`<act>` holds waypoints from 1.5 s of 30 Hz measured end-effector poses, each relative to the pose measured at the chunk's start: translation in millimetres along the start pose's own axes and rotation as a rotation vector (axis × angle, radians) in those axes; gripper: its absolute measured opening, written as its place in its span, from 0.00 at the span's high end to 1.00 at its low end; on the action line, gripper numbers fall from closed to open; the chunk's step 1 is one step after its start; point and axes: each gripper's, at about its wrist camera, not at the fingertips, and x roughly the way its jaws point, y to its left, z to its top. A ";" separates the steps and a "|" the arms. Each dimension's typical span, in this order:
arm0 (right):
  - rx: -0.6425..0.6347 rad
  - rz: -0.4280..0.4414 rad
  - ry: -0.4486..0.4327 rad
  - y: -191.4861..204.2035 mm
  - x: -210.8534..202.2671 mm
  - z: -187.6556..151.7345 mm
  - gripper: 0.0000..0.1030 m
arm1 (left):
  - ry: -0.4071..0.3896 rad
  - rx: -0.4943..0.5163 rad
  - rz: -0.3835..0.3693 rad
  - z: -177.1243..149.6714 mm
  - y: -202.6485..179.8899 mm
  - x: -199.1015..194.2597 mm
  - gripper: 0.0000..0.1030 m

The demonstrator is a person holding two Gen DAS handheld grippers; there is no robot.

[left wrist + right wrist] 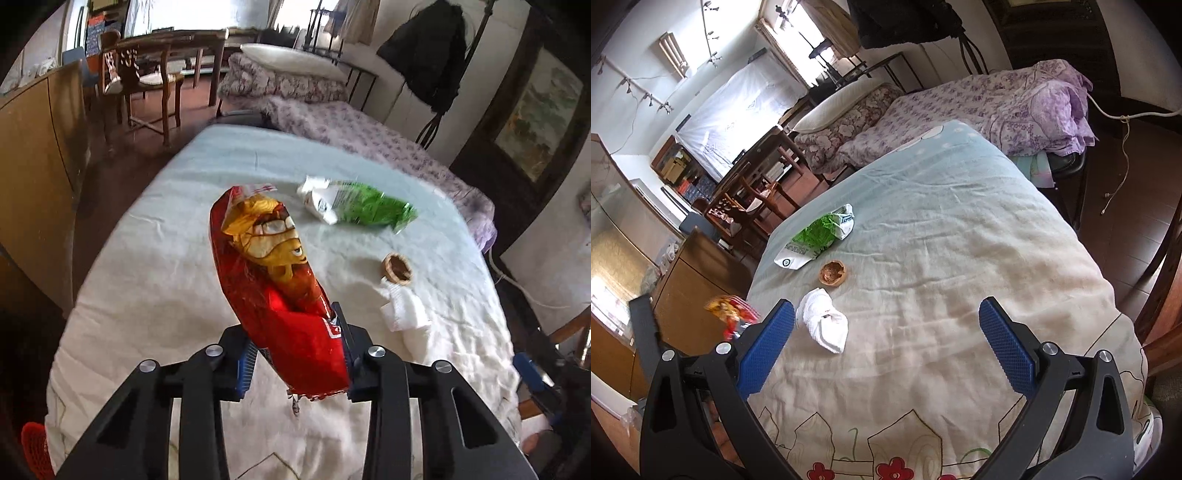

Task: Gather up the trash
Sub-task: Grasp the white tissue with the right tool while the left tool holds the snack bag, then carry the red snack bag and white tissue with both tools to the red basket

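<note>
While my left gripper (pixel 295 354) clamps the red snack bag (pixel 273 280) at its lower end, lifted off the bed cover (pixel 155 258), my right gripper (pixel 886 328) stands spread wide and empty. Still lying on the cover: green wrapper (pixel 362 206), what looks like a nutshell (pixel 397 267), white crumpled tissue (pixel 404 308).

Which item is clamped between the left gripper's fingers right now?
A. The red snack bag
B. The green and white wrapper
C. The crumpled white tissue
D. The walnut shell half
A: the left gripper has its blue pads pressed on the red snack bag, lifted above the bedcover.
</note>
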 end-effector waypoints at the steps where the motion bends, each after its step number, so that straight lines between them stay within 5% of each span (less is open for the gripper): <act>1: -0.006 0.001 0.004 0.8 0.8 0.0 0.07 | -0.012 -0.002 -0.014 -0.3 2.2 -6.3 0.65; 8: -0.096 0.028 0.108 22.1 28.8 -4.1 0.21 | -0.080 0.000 -0.033 -11.9 11.8 -40.7 0.65; 20: -0.302 -0.070 0.156 71.7 73.7 -20.2 0.25 | -0.091 0.015 -0.018 -22.1 18.8 -50.7 0.65; 22: -0.324 -0.108 0.161 74.4 79.3 -21.4 0.36 | -0.085 0.012 -0.020 -22.6 20.0 -49.4 0.65; 24: -0.321 -0.135 0.154 71.9 79.7 -20.5 0.86 | -0.080 0.008 -0.022 -22.9 21.1 -48.5 0.65; 29: -0.274 -0.003 0.025 69.2 32.2 -12.1 0.87 | -0.086 -0.002 -0.031 -22.6 21.3 -48.9 0.65; 32: -0.231 0.043 0.019 59.7 17.8 -13.0 0.87 | -0.090 0.002 -0.034 -23.0 20.8 -49.3 0.65; 45: -0.163 0.049 0.036 49.3 8.8 -18.6 0.86 | -0.098 0.023 -0.048 -26.7 13.9 -49.4 0.65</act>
